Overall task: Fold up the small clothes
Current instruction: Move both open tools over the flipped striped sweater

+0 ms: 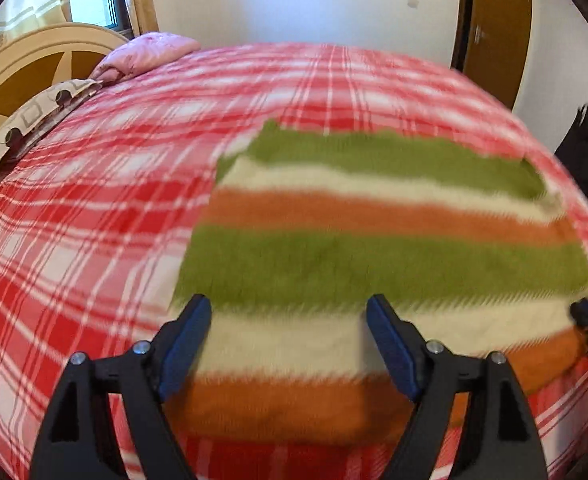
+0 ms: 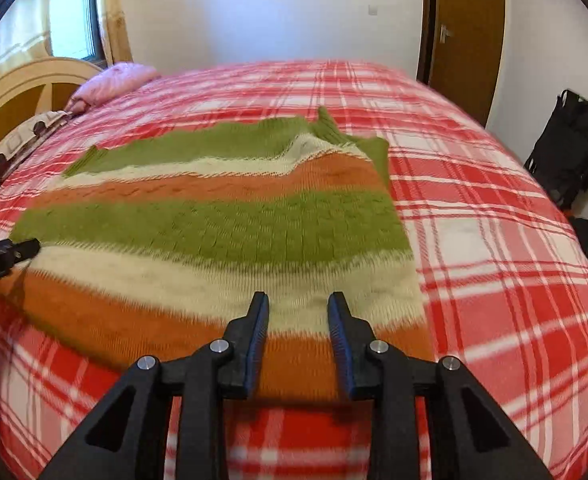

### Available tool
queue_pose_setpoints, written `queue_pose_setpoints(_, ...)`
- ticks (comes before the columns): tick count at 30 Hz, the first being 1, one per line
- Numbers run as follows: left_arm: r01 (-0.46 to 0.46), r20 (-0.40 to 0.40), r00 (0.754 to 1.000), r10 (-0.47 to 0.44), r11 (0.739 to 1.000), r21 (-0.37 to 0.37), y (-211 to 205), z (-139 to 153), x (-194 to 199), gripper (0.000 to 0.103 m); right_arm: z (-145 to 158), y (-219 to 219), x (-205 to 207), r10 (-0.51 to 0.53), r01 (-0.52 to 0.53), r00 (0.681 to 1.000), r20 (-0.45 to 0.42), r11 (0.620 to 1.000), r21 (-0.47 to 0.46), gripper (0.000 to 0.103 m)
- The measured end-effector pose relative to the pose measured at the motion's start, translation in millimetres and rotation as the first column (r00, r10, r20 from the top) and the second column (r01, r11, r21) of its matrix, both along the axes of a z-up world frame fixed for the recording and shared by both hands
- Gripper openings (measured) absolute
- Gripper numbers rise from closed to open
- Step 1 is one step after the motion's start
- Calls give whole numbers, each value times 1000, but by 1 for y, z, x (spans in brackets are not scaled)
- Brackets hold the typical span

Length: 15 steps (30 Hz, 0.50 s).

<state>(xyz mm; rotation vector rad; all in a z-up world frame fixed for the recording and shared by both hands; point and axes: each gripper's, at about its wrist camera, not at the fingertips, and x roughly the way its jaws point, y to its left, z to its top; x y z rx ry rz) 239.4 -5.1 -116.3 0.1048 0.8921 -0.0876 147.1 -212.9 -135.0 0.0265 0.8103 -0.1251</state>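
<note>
Parted fingers (image 1: pixel 190 344) angled down over sweater (image 1: pixel 374 248)

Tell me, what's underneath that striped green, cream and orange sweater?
The striped sweater lies spread flat on a red and white checked bedspread, which shows all around it. Whatever lies directly beneath the knit is covered; no lump suggests anything hidden there.

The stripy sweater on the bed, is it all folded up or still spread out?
Mostly spread out. The sweater lies flat across the bed, with only its far corner by the collar turned over.
</note>
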Motion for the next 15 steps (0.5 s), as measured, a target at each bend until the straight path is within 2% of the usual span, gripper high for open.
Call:
queue_pose_setpoints(2,-1,-2,1000,1,999,33,1,-7,-6,83,1,1,-6,-2,2,1000,0,1000,-15,34)
queue_pose_setpoints(9,4,34,999,-8,993,122,0,1,-34,83,8,3,-19,-60,60,998,-26,998,4,35)
queue_pose_setpoints(11,-6,49,999,0,993,118,4,7,-42,83,20,10,-32,-69,69,997,21,997,31,35)
queue_pose_setpoints(13,-16,67,998,9,994,107,10,14,-49,84,32,25,-40,-36,34,996,81,999,25,35)
queue_pose_setpoints(15,-39,85,996,31,995,91,16,19,-53,89,36,43,-35,10,-13,995,96,999,31,35)
